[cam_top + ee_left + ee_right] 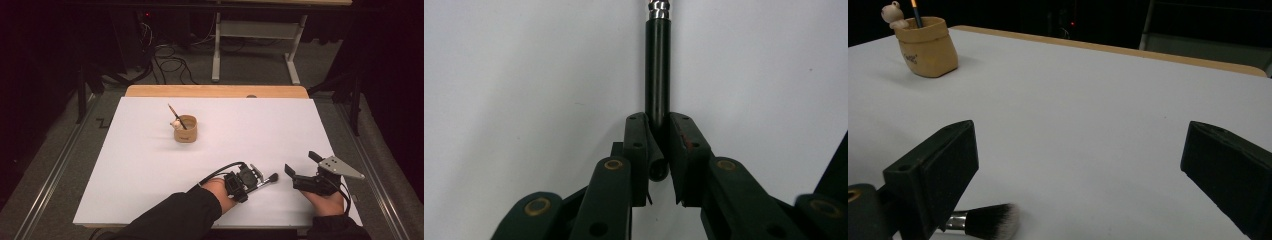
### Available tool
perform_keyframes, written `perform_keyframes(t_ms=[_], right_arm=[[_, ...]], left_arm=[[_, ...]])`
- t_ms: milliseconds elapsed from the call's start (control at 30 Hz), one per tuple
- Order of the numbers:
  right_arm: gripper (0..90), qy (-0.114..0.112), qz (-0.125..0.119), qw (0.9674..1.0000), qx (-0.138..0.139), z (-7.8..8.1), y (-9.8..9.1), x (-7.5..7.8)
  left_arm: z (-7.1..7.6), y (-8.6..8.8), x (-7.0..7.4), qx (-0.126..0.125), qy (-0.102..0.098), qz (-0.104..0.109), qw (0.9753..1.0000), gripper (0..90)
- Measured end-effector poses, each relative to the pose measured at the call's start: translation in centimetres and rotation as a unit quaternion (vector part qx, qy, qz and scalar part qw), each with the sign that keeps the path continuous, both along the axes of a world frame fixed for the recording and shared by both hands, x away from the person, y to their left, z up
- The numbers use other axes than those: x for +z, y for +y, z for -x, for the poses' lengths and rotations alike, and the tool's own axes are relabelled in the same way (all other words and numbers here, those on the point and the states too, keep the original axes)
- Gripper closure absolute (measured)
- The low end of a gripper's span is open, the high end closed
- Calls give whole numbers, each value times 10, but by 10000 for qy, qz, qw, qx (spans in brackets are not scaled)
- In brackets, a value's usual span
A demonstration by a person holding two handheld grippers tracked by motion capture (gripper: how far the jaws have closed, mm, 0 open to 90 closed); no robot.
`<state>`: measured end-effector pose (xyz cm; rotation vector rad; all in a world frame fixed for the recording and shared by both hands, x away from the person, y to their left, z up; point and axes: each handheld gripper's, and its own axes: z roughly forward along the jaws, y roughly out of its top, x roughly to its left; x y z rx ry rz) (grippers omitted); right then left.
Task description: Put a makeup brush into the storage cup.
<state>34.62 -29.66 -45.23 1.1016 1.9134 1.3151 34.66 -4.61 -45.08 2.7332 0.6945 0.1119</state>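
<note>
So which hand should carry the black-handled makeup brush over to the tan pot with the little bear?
Left. The left gripper is already shut on the black-handled makeup brush, and sits on the tan pot's side. The right gripper stands open, holding nothing.

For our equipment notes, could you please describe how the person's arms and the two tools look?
The left tool and right tool are black, each with two blocky jaws on linkages with brass-coloured pivots. The right one carries a grey three-cornered plate. Black cables trail from them. Both sleeves are black.

Glossy black brush handle (657,70), shiny metal ferrule (659,8), matt white table (250,135)
</note>
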Motion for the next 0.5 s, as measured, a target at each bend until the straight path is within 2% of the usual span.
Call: perform_keyframes(t_ms=[167,500], right_arm=[[27,5,-2,10000,-19,0,-1,0],[27,2,-6,10000,-8,0,-1,0]], left_arm=[[-1,3,1,-4,-2,37,10000,792],[-3,25,2,91,-12,80,9999,793]])
